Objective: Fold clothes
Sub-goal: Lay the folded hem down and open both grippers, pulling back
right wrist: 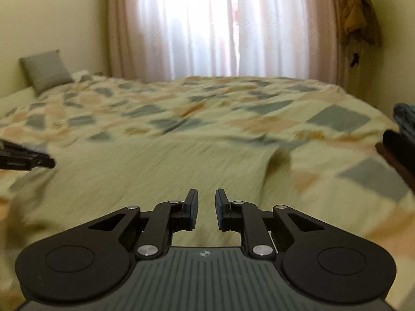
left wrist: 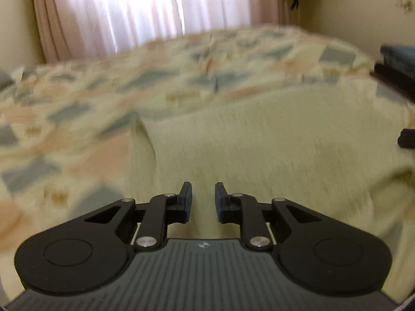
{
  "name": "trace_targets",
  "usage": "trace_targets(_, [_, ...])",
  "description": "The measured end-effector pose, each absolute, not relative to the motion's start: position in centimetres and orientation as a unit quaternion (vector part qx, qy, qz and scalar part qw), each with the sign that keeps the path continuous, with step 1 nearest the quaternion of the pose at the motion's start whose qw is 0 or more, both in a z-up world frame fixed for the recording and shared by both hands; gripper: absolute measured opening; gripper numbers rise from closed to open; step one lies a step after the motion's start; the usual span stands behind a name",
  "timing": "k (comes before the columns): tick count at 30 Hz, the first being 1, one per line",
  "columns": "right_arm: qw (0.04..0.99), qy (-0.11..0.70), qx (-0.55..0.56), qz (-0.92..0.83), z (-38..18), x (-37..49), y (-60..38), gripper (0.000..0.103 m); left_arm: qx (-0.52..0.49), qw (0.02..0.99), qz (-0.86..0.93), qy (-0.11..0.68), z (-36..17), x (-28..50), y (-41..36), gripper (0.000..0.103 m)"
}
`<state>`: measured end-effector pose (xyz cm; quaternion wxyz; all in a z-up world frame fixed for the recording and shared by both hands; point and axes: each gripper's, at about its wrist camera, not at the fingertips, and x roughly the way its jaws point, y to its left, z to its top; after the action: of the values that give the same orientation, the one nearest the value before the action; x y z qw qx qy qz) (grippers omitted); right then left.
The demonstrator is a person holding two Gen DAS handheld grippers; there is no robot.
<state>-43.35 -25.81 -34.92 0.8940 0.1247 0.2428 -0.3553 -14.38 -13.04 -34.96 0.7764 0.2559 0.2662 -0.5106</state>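
A pale cream textured garment (left wrist: 259,140) lies spread flat on the patchwork bedspread (left wrist: 77,103), with a raised fold along its left edge. My left gripper (left wrist: 203,199) hovers over its near part, open with nothing between the fingers. In the right wrist view the same cream garment (right wrist: 155,171) fills the near middle of the bed, and my right gripper (right wrist: 206,207) is open above it, holding nothing. The left gripper's black tip (right wrist: 28,159) shows at the left edge over the garment. Both views are blurred.
The bedspread (right wrist: 259,108) has grey, peach and cream patches. A grey pillow (right wrist: 45,71) leans on the wall at far left. Pink curtains (right wrist: 207,26) hang behind the bed. Dark folded cloth on a dark piece of furniture (right wrist: 404,140) stands at the right edge. A brown garment (right wrist: 358,20) hangs at top right.
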Motion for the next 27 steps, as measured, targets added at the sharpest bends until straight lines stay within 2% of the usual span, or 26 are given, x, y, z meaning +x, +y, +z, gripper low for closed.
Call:
trace_targets(3, [0.878, 0.282, 0.13, -0.365, -36.9, -43.4, -24.2, 0.022, 0.262, 0.797, -0.474, 0.268, -35.7, -16.0, -12.1, 0.016])
trace_targets(8, [0.882, 0.253, 0.122, -0.377, -34.5, -44.3, -22.6, 0.023, 0.251, 0.798, -0.463, 0.292, -35.0, -18.1, -11.2, 0.017])
trace_targets(11, [0.875, 0.27, 0.148, -0.373, -35.0, -44.2, -22.7, 0.037, 0.254, 0.8, -0.451, 0.303, -34.9, -19.2, -10.9, 0.017])
trace_targets(12, [0.867, 0.286, 0.161, -0.374, -35.7, -44.0, -22.9, 0.037, 0.251, 0.801, -0.449, 0.305, -34.3, -19.5, -10.6, 0.018])
trace_targets(14, [0.861, 0.287, 0.181, -0.38, -35.7, -44.1, -22.8, 0.037, 0.244, 0.804, -0.446, 0.309, -33.3, -20.2, -10.0, 0.026])
trace_targets(15, [0.859, 0.28, 0.189, -0.384, -35.5, -44.4, -22.5, 0.038, 0.241, 0.805, -0.445, 0.31, -32.7, -20.6, -9.7, 0.036])
trace_targets(16, [0.859, 0.272, 0.196, -0.387, -35.0, -44.6, -22.3, 0.039, 0.238, 0.806, -0.443, 0.312, -32.2, -20.9, -9.5, 0.039])
trace_targets(21, [0.863, 0.225, 0.209, -0.402, -31.9, -46.1, -20.1, 0.059, 0.216, 0.813, -0.44, 0.314, -29.6, -22.6, -7.2, 0.041])
trace_targets(24, [0.861, 0.214, 0.216, -0.407, -30.5, -46.9, -18.9, 0.065, 0.208, 0.814, -0.439, 0.319, -28.7, -23.5, -5.8, 0.043])
trace_targets(27, [0.863, 0.208, 0.213, -0.408, -29.9, -47.6, -17.4, 0.066, 0.205, 0.815, -0.44, 0.317, -28.0, -24.3, -4.3, 0.044])
